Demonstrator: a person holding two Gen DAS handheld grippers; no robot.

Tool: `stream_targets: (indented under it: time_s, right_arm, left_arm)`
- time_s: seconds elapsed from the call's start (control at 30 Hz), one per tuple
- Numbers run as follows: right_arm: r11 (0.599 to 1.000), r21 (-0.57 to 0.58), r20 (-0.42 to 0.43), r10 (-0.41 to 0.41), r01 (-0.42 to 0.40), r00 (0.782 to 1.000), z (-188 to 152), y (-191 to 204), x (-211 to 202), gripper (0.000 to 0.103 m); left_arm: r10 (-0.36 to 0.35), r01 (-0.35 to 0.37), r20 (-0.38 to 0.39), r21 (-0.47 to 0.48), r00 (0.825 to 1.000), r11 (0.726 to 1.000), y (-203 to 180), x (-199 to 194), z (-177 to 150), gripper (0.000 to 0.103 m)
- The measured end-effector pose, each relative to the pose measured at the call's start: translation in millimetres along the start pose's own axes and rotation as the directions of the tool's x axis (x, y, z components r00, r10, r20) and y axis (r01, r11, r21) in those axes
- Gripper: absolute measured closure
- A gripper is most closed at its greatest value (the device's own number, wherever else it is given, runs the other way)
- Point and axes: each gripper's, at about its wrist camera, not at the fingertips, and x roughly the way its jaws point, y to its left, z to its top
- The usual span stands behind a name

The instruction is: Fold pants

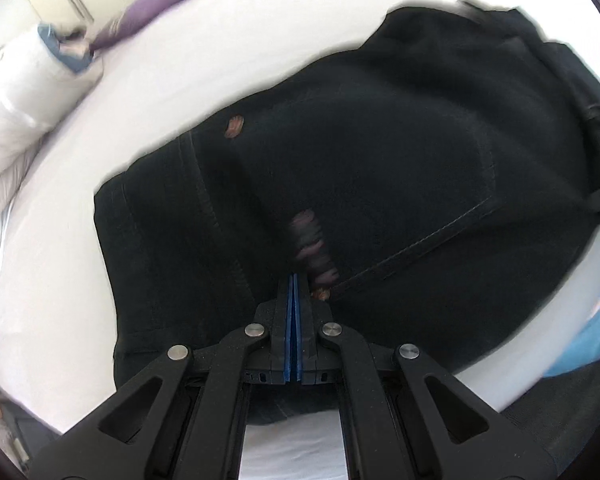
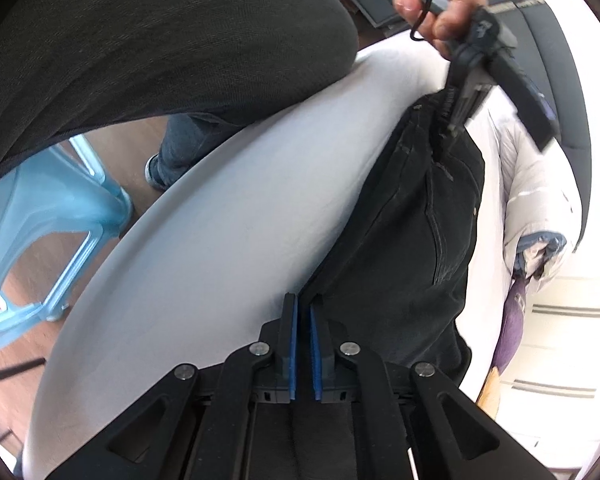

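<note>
Black ripped jeans [image 1: 380, 168] lie on a white bed sheet [image 1: 68, 240], with a back pocket and a torn patch in view. My left gripper [image 1: 294, 280] is shut on a fold of the jeans near the rip. In the right wrist view the jeans [image 2: 412, 240] hang stretched between both grippers above the sheet [image 2: 220, 220]. My right gripper [image 2: 303, 304] is nearly shut on the near edge of the jeans. The left gripper [image 2: 456, 120], held by a hand [image 2: 440, 8], pinches the far end.
A folded white duvet [image 1: 16, 96] and a purple pillow [image 1: 148, 12] lie at the head of the bed. A light blue plastic stool [image 2: 40, 216] stands on the wooden floor beside the bed. The person's dark-clothed body [image 2: 160, 40] leans over the bed edge.
</note>
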Motion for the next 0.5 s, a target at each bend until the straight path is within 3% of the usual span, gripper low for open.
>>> stream_targets:
  time_s: [0.13,0.23,0.33,0.43,0.5]
  right_arm:
    - [0.998,0.055,0.004,-0.040,0.040,0.999,-3,4,-4,0.091]
    - [0.990,0.118,-0.002,-0.074,0.074,0.997,-3,6,-6,0.088]
    - [0.982,0.164,-0.014,-0.098,0.099,0.995,-3,8,-6,0.083]
    - [0.966,0.212,-0.024,-0.143,0.145,0.989,-4,8,-10,0.060]
    - [0.952,0.251,-0.022,-0.175,0.175,0.984,-8,9,-18,0.038]
  left_arm:
    - [0.040,-0.040,0.000,-0.024,0.999,0.999,-3,-12,13,0.103]
    - [0.014,-0.009,0.110,-0.049,0.994,0.999,-16,-43,42,0.103]
    - [-0.012,0.014,0.147,-0.014,0.989,1.000,-45,-49,77,0.103]
    - [-0.040,0.037,0.124,0.024,0.992,0.999,-75,-27,101,0.103]
    - [-0.071,0.070,0.050,0.023,0.996,0.997,-91,5,99,0.103]
